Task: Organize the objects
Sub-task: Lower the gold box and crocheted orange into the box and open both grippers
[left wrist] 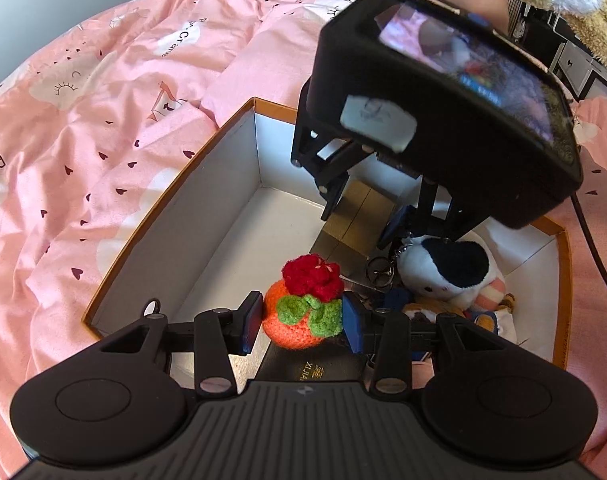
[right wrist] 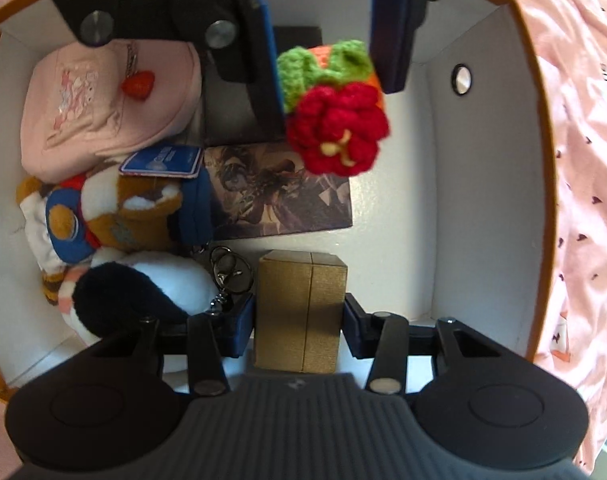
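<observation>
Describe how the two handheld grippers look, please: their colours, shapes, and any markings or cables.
Both the left gripper and the right gripper are matte black, with ribbed bodies, round side discs, silver rivets and blue finger pads. The right one carries a screen, a white sticker and a black cable.

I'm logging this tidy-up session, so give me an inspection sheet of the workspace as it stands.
Surface: pink bedspread under an open white box.
Job's things: crocheted orange, gold box.
Clutter: plush toys, pink pouch, picture card, keyring, all in the box.
Grippers: left gripper shut on the orange; right gripper shut on the gold box.
Cables: one black cable off the right gripper.
Surroundings: white furniture.
</observation>
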Demonstrator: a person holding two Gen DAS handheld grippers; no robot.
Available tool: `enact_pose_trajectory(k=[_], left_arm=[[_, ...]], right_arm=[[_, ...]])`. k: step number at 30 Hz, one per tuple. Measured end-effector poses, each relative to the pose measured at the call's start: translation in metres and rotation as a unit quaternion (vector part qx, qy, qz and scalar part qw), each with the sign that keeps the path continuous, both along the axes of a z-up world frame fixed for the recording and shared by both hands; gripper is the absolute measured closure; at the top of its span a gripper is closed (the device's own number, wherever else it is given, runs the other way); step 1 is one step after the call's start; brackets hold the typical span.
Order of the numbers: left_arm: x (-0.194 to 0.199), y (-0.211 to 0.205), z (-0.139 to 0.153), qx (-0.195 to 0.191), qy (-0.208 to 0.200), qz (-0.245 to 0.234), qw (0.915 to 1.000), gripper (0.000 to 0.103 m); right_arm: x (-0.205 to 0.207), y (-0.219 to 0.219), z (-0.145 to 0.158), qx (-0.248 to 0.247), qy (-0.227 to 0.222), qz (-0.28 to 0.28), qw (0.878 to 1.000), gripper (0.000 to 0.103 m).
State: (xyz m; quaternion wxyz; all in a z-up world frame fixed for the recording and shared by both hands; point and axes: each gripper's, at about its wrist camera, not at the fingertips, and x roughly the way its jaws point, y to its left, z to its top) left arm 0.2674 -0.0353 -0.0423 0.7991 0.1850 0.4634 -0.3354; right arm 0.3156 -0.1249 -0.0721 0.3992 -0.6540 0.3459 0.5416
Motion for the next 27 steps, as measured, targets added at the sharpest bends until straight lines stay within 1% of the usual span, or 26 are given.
enact_pose_trajectory(k=[3,6,9,12,16,21,24,26,27], left_arm=[[0.003,-0.001,-0.003,-0.001,0.004,-0.001,1.0000,0.055],[0.004,-0.002,-0.005,-0.003,0.008,-0.002,1.0000,0.055],[0.004,-0.001,-0.007,-0.004,0.012,-0.003,0.9999,0.055],[0.004,-0.002,-0.008,-0.003,0.013,-0.004,0.9999,0.055],[0.005,-0.002,-0.008,-0.003,0.015,-0.004,0.9999,0.055],[0.004,-0.004,-0.008,-0.004,0.017,-0.007,0.9998,0.055],[0.005,-0.004,-0.006,-0.003,0.016,-0.008,0.9998,0.055],[0.005,-0.004,-0.005,-0.003,0.016,-0.007,0.9998,0.055],[0.006,-0.004,-0.004,-0.002,0.016,-0.006,0.9999,0.055]], right_arm=[[0.001,0.001,-0.002,-0.005,0.018,0.014,1.000,0.056],[0.000,0.004,0.000,-0.010,0.053,0.020,0.998,0.056],[-0.003,0.005,0.000,-0.024,0.070,0.034,0.997,0.056],[0.002,0.010,0.001,-0.033,0.085,0.026,0.996,0.056],[0.004,0.013,0.001,-0.041,0.086,0.020,0.995,0.054],[0.002,0.014,0.004,-0.048,0.072,0.007,0.996,0.055],[0.004,0.012,0.015,-0.036,0.072,-0.009,0.997,0.053],[0.005,0.011,0.025,-0.028,0.074,-0.018,0.997,0.048],[0.005,0.010,0.032,-0.023,0.074,-0.020,0.997,0.048]])
